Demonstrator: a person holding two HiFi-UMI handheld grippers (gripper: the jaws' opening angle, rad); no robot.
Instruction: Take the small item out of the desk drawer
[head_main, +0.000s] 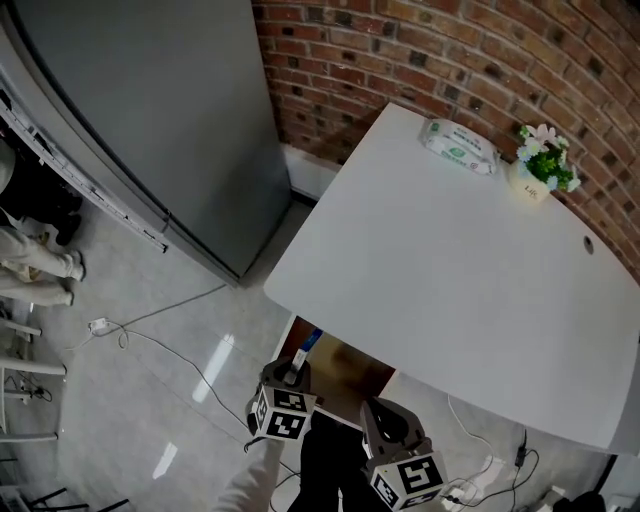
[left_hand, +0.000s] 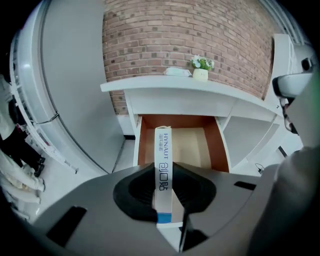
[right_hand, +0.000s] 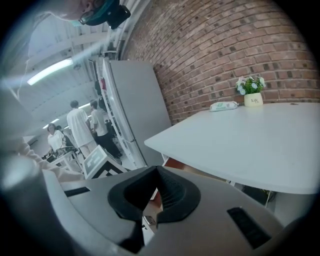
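1. The left gripper (head_main: 292, 375) was clamped on a narrow white cardboard box with a blue end (left_hand: 163, 150), its pads pressing the box's two broad faces.
2. The box stood on edge between the jaws, pointing towards the open brown-lined drawer (left_hand: 145, 145) under the white desk (head_main: 450, 280).
3. From the head view, the box hung over the drawer's left part.
4. The right gripper (right_hand: 157, 170) was closed at its tips and empty, just right of the left one.

One white table (head_main: 450, 300), one brown-walled drawer (left_hand: 145, 145), one slim white-and-blue box (left_hand: 163, 142), one white wipes pack (head_main: 458, 146), one flower pot (head_main: 540, 172) and two grey claws are counted: left claw (left_hand: 164, 175), right claw (right_hand: 152, 195).
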